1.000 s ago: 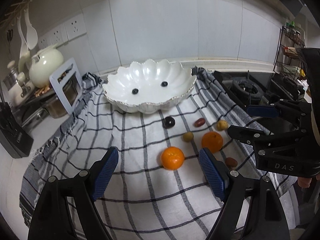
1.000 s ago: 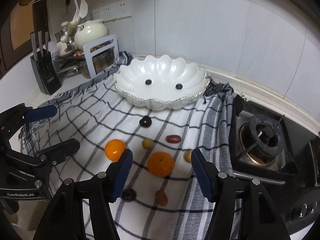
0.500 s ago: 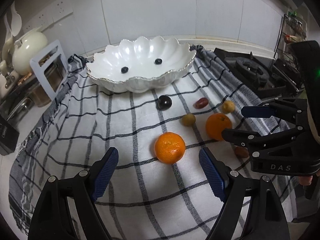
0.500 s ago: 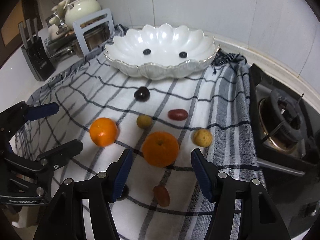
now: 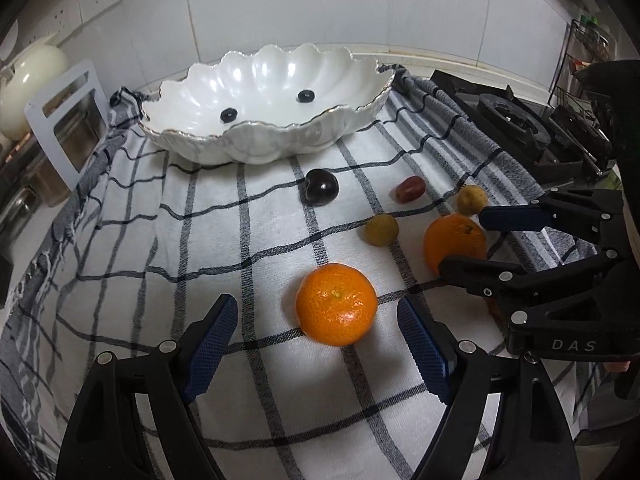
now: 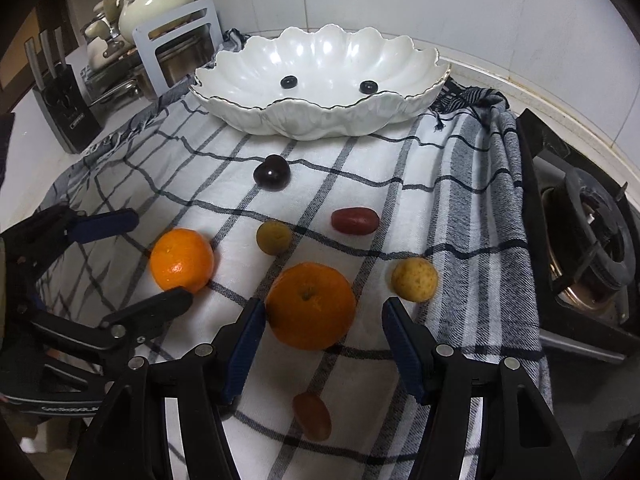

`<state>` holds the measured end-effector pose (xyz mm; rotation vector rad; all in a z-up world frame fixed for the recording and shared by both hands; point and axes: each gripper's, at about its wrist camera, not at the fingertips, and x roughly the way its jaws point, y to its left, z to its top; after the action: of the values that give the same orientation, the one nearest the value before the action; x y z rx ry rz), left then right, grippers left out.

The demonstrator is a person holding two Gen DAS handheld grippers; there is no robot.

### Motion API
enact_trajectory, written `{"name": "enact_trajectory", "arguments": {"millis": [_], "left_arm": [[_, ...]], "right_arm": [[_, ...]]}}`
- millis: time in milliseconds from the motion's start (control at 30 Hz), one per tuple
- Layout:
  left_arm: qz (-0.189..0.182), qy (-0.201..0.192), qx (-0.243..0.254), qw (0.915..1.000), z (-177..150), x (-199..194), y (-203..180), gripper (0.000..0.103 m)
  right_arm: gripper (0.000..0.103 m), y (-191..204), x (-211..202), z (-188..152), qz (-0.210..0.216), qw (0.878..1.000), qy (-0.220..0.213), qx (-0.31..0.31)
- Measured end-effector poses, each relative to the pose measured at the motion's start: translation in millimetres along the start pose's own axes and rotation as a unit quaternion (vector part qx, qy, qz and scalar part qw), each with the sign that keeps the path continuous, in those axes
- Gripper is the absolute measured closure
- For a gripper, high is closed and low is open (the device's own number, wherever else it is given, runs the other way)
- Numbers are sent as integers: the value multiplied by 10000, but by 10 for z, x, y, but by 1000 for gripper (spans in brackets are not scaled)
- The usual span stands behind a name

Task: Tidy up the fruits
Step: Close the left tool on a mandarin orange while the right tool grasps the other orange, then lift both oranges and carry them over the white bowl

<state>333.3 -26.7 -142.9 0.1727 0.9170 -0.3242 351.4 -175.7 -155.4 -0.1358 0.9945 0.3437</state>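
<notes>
A white scalloped bowl (image 5: 208,84) (image 6: 416,64) stands at the back of a checked cloth and holds two small dark berries (image 5: 229,114). My left gripper (image 5: 318,344) is open, with an orange (image 5: 336,309) just ahead between its fingers. My right gripper (image 6: 324,344) is open around a second orange (image 6: 310,305). On the cloth lie a dark plum (image 5: 319,192) (image 6: 271,172), a red grape (image 6: 354,220), two yellowish small fruits (image 6: 273,236) (image 6: 414,280) and another red grape (image 6: 312,416).
A gas hob (image 6: 588,232) lies to the right of the cloth. A metal rack with a pot (image 6: 176,52), a cream teapot (image 6: 156,2) and a knife block (image 6: 66,108) stand at the left. A tiled wall is behind the bowl.
Both grippers have come down and forward towards the cloth. Each orange now sits closer, between or just ahead of the open fingers. The fruits have not moved.
</notes>
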Motion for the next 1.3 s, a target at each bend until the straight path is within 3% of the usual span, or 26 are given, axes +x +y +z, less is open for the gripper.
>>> {"name": "enact_trajectory", "arguments": {"millis": [267, 333, 400, 533, 900, 1300], "left_arm": [[-261, 89, -118, 9995, 23, 96, 25, 30], [-277, 112, -64, 9995, 17, 112, 6, 43], [-240, 161, -12, 9996, 7, 146, -5, 48], [-386, 183, -101, 9990, 1, 161, 7, 59], [-272, 56, -210, 9994, -7, -12, 2, 59], [-33, -419, -398, 9983, 90, -334, 84, 60]], "right_arm": [[43, -26, 80, 25, 95, 9999, 61, 81], [48, -17, 82, 20, 129, 9999, 59, 72], [54, -8, 91, 20, 228, 9997, 90, 98], [55, 2, 96, 10, 236, 9996, 69, 145], [56, -6, -11, -51, 196, 9994, -54, 270], [56, 54, -281, 19, 65, 9988, -456, 177]]}}
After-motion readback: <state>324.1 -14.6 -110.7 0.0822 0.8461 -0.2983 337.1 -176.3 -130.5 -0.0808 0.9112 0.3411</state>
